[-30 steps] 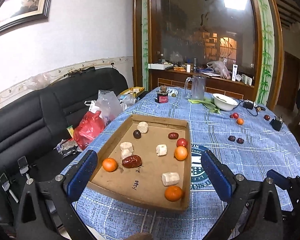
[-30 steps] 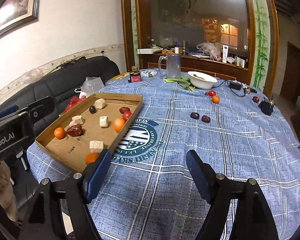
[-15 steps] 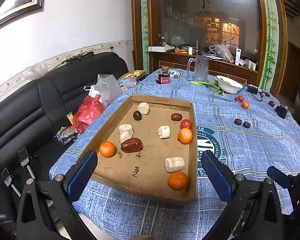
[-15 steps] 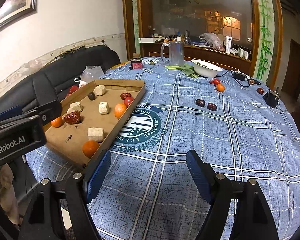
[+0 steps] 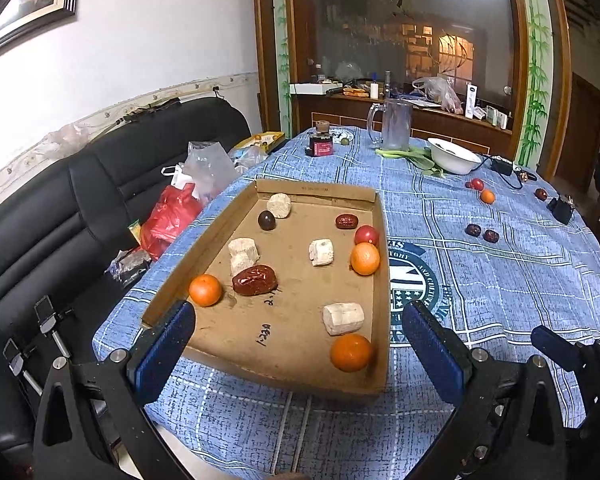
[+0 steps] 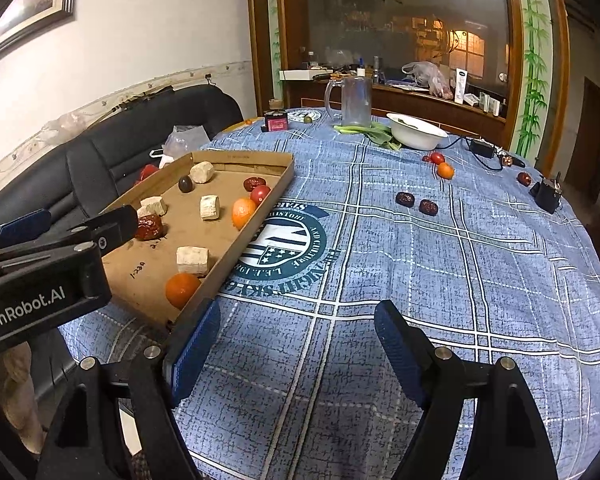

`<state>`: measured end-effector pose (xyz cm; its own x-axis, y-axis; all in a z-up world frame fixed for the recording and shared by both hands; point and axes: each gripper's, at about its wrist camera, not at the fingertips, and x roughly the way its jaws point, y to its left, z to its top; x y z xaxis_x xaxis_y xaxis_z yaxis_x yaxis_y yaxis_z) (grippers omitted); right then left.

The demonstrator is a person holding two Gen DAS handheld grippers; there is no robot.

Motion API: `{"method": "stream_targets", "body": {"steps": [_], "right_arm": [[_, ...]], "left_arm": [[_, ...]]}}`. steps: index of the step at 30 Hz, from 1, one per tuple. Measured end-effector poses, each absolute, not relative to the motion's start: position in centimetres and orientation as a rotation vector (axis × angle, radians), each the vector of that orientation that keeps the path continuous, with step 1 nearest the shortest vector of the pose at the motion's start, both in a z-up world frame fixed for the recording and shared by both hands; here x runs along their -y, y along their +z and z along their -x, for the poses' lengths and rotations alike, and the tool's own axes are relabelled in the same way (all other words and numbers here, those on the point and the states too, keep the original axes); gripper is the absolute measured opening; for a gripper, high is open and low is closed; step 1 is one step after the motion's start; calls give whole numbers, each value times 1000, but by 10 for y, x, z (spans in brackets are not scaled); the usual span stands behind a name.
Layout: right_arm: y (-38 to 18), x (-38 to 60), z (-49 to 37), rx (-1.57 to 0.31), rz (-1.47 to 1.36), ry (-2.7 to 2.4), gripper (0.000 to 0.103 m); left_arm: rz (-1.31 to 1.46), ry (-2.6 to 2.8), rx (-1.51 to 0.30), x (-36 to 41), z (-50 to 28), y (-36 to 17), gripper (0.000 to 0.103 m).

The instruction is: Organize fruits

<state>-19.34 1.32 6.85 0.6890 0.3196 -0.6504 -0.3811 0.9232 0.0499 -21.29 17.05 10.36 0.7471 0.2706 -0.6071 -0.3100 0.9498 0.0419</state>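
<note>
A shallow cardboard tray [image 5: 316, 190] lies on the blue checked tablecloth [image 6: 380, 264]. It holds three oranges [image 5: 205, 290], a large red date [image 5: 254, 280], a small date [image 5: 347, 221], a cherry tomato [image 5: 366, 235], a dark plum [image 5: 267, 220] and several pale chunks [image 5: 343, 318]. My left gripper [image 5: 298, 320] hovers open over the tray's near edge, nothing between its fingers. Over bare cloth to the right of the tray, my right gripper [image 6: 298, 316] is open and holds nothing. Loose on the cloth farther back are two dates [image 6: 405, 199], a tomato [image 6: 437, 158], an orange [image 6: 445, 170] and a red fruit [image 6: 524, 178].
At the table's far end stand a glass mug [image 5: 396, 126], a white bowl [image 5: 454, 156] with greens beside it and a small dark jar [image 5: 321, 145]. A black clip [image 6: 546, 194] lies at the right edge. A black sofa [image 5: 60, 208] with plastic bags flanks the table's left side.
The left gripper has dipped toward the tray's near edge, so the tray looks larger and nearer. In the right wrist view the left gripper reaches further over the tray. Both stay open.
</note>
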Motion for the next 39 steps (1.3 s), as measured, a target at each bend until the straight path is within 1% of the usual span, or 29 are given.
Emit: {"method": "stream_targets", "body": {"steps": [39], "right_arm": [[59, -22, 192, -741, 107, 406, 86]], "left_arm": [[87, 310, -697, -174, 208, 90, 103]]}}
